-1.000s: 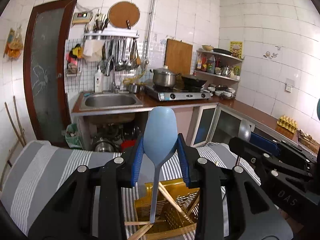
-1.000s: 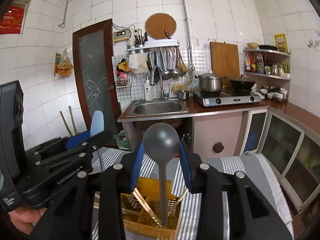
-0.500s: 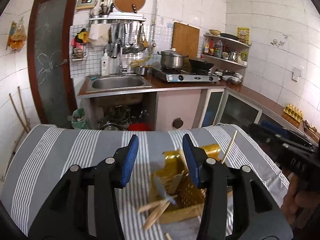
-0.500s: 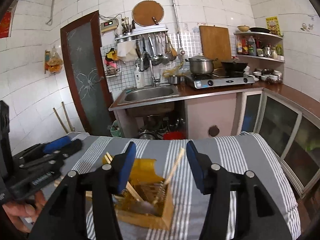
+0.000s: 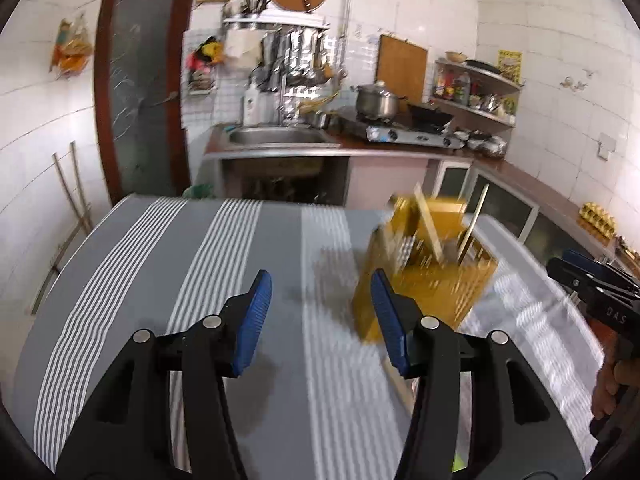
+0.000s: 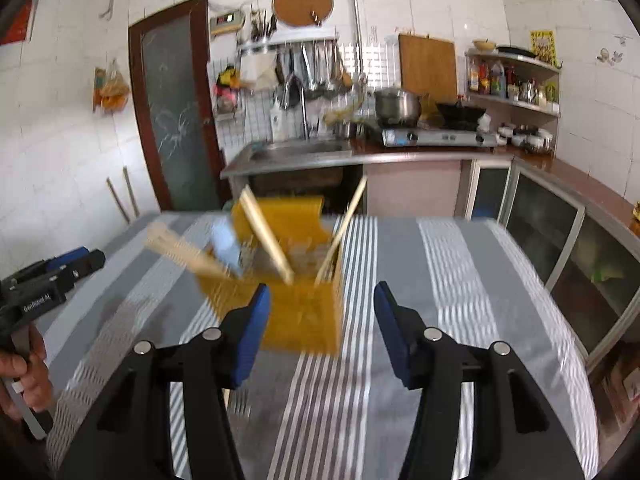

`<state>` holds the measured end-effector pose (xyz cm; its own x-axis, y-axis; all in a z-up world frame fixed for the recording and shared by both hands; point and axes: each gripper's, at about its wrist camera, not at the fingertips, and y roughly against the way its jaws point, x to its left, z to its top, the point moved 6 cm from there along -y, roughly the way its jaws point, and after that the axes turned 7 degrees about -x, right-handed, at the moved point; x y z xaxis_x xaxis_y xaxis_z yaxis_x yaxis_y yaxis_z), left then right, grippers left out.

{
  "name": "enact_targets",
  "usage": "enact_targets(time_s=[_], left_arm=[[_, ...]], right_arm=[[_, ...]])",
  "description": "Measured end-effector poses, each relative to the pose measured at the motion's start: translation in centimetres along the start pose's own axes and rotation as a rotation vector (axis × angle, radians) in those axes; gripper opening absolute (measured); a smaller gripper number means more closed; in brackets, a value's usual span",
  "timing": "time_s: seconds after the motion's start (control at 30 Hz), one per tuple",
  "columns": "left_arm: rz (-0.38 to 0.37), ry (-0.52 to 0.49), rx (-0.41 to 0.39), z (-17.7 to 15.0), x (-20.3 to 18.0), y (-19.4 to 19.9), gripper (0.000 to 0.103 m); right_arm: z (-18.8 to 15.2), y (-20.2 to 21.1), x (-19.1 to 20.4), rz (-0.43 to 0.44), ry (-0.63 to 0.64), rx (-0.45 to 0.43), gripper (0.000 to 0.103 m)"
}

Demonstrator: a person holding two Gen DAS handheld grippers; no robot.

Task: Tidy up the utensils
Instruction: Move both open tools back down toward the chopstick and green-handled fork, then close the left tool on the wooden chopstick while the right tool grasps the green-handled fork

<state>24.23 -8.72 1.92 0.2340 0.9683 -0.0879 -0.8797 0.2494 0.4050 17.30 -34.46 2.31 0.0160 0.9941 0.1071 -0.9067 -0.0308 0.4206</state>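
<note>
A yellow utensil basket (image 5: 424, 272) stands on the grey striped tablecloth (image 5: 160, 280), blurred by motion. Wooden chopsticks (image 6: 268, 236) lean out of it, and a light blue spoon (image 6: 224, 240) shows at its left side in the right wrist view (image 6: 304, 304). My left gripper (image 5: 320, 316) is open and empty, left of the basket. My right gripper (image 6: 320, 328) is open and empty, just in front of the basket. Each gripper shows at the edge of the other's view: the right one (image 5: 592, 284) and the left one (image 6: 48, 284).
One chopstick (image 5: 396, 380) lies on the cloth near the basket. Behind the table are a sink counter (image 6: 296, 156), a gas stove with a pot (image 6: 432, 132), glass cabinet doors (image 6: 560, 232) on the right and a brown door (image 6: 176, 112) on the left.
Both grippers let go of their spoons, the blue and the grey, into the basket and opened. They then drew back and lower, and the left one swung left of the basket.
</note>
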Motion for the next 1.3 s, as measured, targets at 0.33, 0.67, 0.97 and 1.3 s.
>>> enact_targets(time_s=[0.33,0.67,0.97,1.3], left_arm=[[0.003,0.025,0.164,-10.4,2.1,1.3,0.050],[-0.024,0.018,0.215,-12.5,1.6,1.6,0.051],[-0.021,0.009,0.225,-12.0,0.9,0.2,0.051],[-0.117,-0.008,0.314,-12.1,-4.1,-4.2,0.051]], right_arm=[[-11.4,-1.2,4.3,0.023,0.030,0.239,0.053],[-14.9,-3.7,6.5,0.017,0.083,0.351,0.053],[-15.5,-5.7,6.6,-0.021,0.143,0.388,0.038],[-14.5,-6.9,1.6,-0.081,0.092,0.390,0.037]])
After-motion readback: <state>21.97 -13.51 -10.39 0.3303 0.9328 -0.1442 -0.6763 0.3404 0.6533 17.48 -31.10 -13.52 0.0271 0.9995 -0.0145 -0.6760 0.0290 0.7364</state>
